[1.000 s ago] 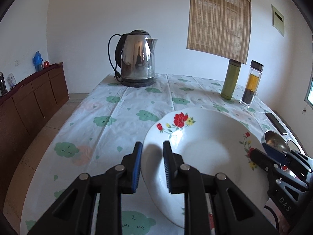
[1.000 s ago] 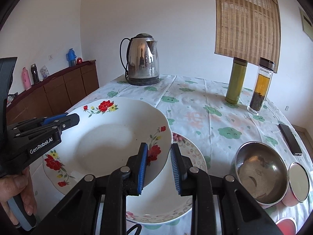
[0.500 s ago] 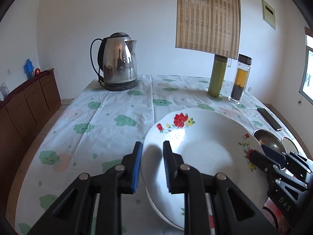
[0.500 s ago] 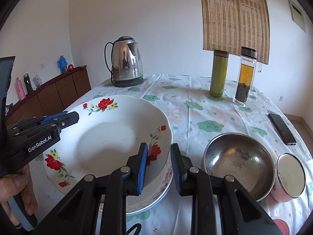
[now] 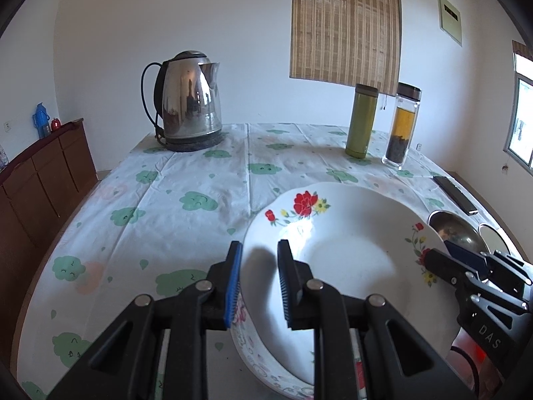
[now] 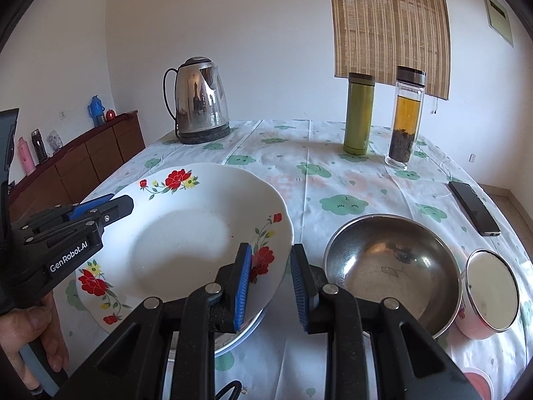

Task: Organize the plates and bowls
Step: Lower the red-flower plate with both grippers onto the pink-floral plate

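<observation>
- Left wrist view: my left gripper [image 5: 258, 268] pinches the left rim of the floral soup plate [image 5: 346, 243], jaws nearly closed with the rim between the blue pads. The plate extends to the right, where the right gripper [image 5: 443, 256] clamps the opposite rim. Under it, offset toward the camera, lies a second patterned plate [image 5: 266, 366], the likely landing spot, so the coming move looks like a short descent with both hands level.
- Left wrist view, surroundings: a cloud-print tablecloth [image 5: 166, 206] covers the table; a steel kettle [image 5: 186, 100], a green flask [image 5: 361, 120] and a tea bottle [image 5: 401, 126] stand at the far edge below a bamboo blind [image 5: 344, 23].
- Right wrist view: my right gripper [image 6: 269, 273] holds the plate's right rim on a narrow gap. The plate stretches left to the other gripper, carried in a bare hand [image 6: 36, 330]. Just right of my fingers sits a steel bowl [image 6: 393, 263], touching a lidded pink cup [image 6: 489, 293]; a phone [image 6: 473, 206] lies beyond. A wooden sideboard [image 6: 83, 163] lines the left wall.
</observation>
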Tool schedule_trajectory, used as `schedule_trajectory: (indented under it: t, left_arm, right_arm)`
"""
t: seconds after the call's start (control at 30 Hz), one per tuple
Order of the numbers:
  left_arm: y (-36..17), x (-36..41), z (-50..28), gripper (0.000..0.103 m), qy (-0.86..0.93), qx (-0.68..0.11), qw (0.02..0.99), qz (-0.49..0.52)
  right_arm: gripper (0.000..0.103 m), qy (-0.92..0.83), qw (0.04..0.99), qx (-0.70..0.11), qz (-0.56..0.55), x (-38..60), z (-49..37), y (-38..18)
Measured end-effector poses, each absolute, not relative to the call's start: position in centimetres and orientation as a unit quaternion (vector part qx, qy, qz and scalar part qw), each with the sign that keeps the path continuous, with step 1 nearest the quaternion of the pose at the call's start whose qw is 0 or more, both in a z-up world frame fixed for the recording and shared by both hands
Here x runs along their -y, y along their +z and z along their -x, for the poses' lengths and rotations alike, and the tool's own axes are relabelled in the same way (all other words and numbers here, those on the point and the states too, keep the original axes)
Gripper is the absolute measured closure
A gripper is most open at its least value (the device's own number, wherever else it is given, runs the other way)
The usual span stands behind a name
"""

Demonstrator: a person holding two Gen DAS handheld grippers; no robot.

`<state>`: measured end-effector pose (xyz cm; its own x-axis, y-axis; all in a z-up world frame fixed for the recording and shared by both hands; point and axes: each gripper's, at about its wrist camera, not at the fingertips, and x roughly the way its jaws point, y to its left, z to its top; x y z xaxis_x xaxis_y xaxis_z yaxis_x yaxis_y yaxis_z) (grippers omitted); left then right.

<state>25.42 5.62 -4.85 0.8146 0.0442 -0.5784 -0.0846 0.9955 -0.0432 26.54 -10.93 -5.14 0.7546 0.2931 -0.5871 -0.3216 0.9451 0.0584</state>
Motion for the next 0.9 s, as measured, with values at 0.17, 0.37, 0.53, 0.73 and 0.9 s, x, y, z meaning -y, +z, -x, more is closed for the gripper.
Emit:
schedule_trajectory:
  t: [0.17, 0.37, 0.53, 0.73, 0.9]
  left_arm:
    - [-4.9, -5.6, -25.4, 0.085, 0.03, -0.301, 0.953, 0.034]
    - [-5.2, -5.6, -25.7, 0.085, 0.033, -0.305, 0.951, 0.032]
    - [-5.4, -5.6, -25.8, 0.085, 0.032, -0.306, 0.951, 0.03]
    - [-5.4, -5.6, -25.7, 0.085, 0.032, -0.307, 0.951, 0.031]
    - [-5.5, -5.6, -25.8, 0.085, 0.032, -0.307, 0.951, 0.03]
  right_arm:
    - [0.077, 0.16, 0.936, -0.312, 0.023, 11.0, -26.7, -5.4]
    - [0.077, 0.158, 0.935, -0.315, 0.027, 10.8, -26.8, -5.6]
    - [0.077, 0.156, 0.935, -0.318, 0.027, 10.8, -26.9, -5.8]
    - [0.077, 0.154, 0.933, -0.324, 0.031, 10.6, -27.1, -6.1]
    - [0.077, 0.154, 0.931, -0.33, 0.033, 10.4, -27.1, -6.4]
